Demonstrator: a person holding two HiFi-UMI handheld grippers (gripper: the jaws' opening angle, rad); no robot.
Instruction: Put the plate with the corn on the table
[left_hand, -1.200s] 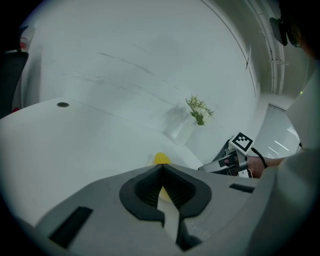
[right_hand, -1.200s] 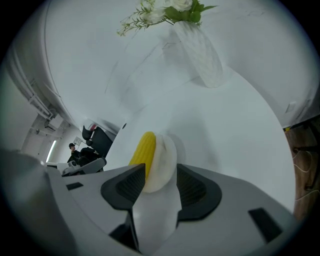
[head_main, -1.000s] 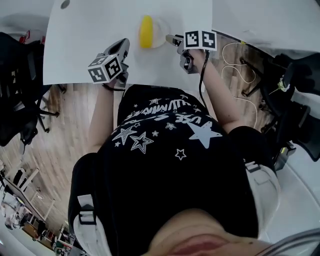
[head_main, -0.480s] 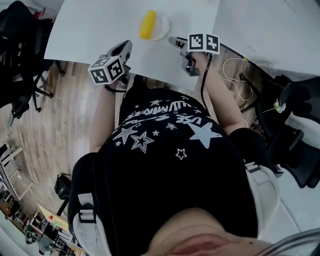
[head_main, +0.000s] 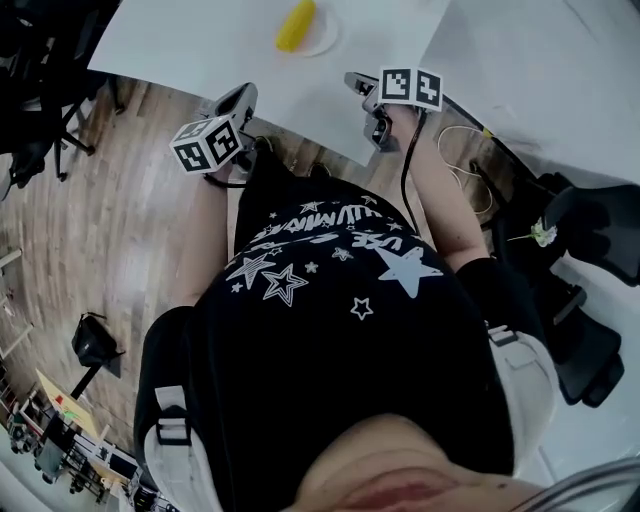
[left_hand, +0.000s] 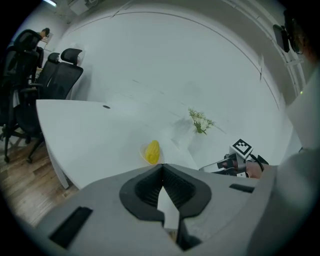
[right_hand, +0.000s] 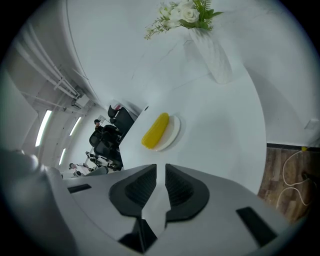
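Both of your claws are empty. The right claw (right_hand: 160, 167) shows only a narrow slit between its jaws, which are closing, and nothing but bare white surface (right_hand: 235, 125) can be seen through that slit. The left claw (left_hand: 161, 167) has its jaw tips pressed together on nothing at all. In the head view each claw hangs by the near edge of the surface, close in front of your body, the left one about where the edge gives way to the wooden floor (head_main: 120, 200). Ahead of them, well apart from either claw, the plate (right_hand: 172, 131) sits flat on the surface, and the corn (right_hand: 155, 130) lies on its side across it, touching nothing else. Neither claw is in contact with the plate or reaching toward it. Farther back, beyond the plate, a white vase of flowers (right_hand: 212, 50) stands upright, clear of the plate, and dark office chairs (left_hand: 60, 75) stand off the far left end. Judging from how things lie, the placing looks finished: the plate rests on the surface with the corn on it, level and away from the edge, and no claw holds it. As far as these views show, nothing of the task proper seems left; at most you would let the right claw finish closing and keep both clear of the plate so it is not nudged.
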